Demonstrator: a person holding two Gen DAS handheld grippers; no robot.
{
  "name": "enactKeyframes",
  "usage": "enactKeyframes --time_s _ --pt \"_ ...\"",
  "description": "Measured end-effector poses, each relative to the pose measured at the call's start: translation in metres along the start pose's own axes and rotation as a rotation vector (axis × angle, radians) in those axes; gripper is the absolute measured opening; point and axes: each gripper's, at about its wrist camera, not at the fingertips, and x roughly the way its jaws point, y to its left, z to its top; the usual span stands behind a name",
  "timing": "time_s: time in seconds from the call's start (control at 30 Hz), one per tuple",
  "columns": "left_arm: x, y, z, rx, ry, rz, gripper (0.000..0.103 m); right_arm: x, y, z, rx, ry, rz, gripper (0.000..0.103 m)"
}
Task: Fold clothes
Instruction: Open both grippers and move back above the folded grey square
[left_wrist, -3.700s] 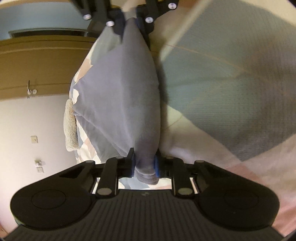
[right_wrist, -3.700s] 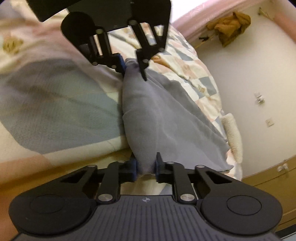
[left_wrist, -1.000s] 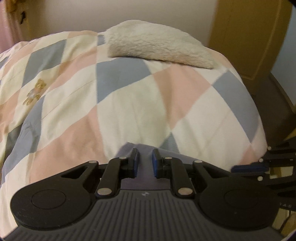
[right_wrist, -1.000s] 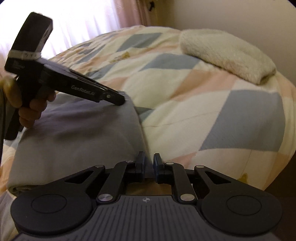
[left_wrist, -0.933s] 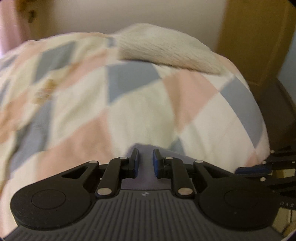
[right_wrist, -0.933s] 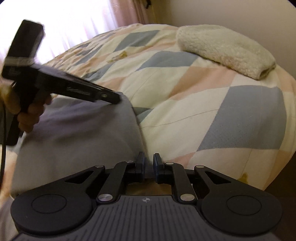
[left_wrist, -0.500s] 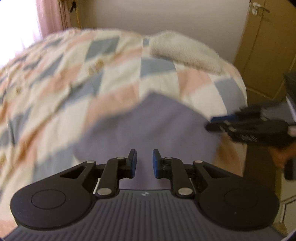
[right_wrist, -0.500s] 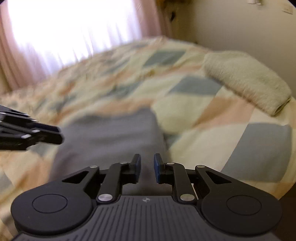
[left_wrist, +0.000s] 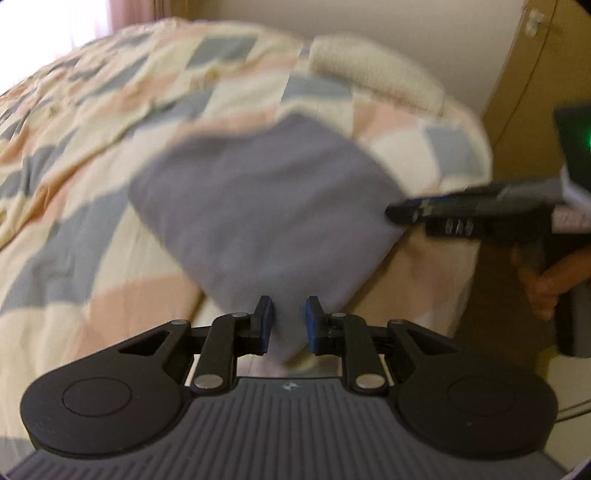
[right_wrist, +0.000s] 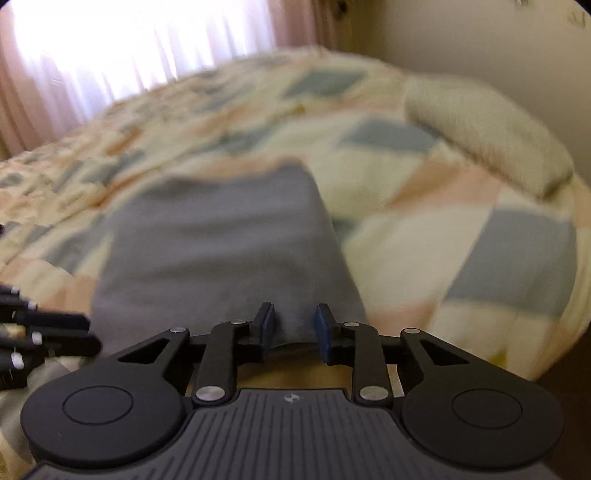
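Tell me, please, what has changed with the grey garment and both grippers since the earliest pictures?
The grey garment, held up between both grippers at first, now lies folded on the quilt. The left gripper and right gripper have let go and drawn back, jaws open. The fleecy cloth stayed on the far part of the bed.

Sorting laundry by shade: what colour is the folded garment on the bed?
Plain grey-blue garment, no pattern, clearest in the right wrist view.
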Motion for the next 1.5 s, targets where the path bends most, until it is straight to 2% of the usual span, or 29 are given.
enactKeyframes --time_s 0.07,0.13,0.2,0.33,0.43,0.5,0.6,0.77,0.83,1.07,1.13,1.33,1.5 --pt "-0.004 0.002 0.002 -0.044 -0.006 -0.006 0.016 0.000 0.000 0.003 0.033 0.000 -0.006 0.028" --pt "-0.011 0.005 0.004 -0.098 -0.020 -0.020 0.017 -0.010 0.003 0.009 0.043 -0.037 -0.009 0.028" --pt "-0.009 0.010 0.003 -0.138 0.009 -0.028 0.017 -0.014 0.008 0.013 0.034 -0.047 -0.015 0.028" --pt "0.000 0.017 0.000 -0.218 0.090 -0.020 0.023 0.002 0.012 0.011 0.047 0.046 -0.061 0.028" --pt "-0.014 0.020 0.002 -0.242 0.122 0.004 0.022 -0.015 0.015 0.018 0.115 0.035 -0.061 0.029" --pt "-0.028 0.020 0.003 -0.244 0.148 0.033 0.020 -0.036 0.020 0.022 0.148 0.023 -0.054 0.031" --pt "-0.056 0.021 0.003 -0.261 0.169 0.037 0.020 -0.070 0.030 0.022 0.189 0.017 -0.019 0.032" --pt "-0.123 0.014 0.004 -0.223 0.126 0.102 0.021 -0.133 0.051 0.019 0.227 -0.004 0.047 0.039" --pt "-0.147 0.009 0.005 -0.214 0.102 0.121 0.025 -0.157 0.060 0.018 0.228 -0.016 0.067 0.039" --pt "-0.221 -0.015 -0.002 -0.208 0.049 0.174 0.031 -0.225 0.086 0.018 0.196 -0.034 0.087 0.044" --pt "-0.236 -0.024 -0.005 -0.206 0.043 0.188 0.034 -0.241 0.090 0.018 0.185 -0.041 0.094 0.049" --pt "-0.247 -0.041 0.006 -0.231 0.046 0.228 0.036 -0.265 0.090 0.021 0.151 -0.018 0.100 0.052" --pt "-0.238 -0.052 0.027 -0.267 0.056 0.272 0.037 -0.258 0.070 0.036 0.106 0.017 0.116 0.056"
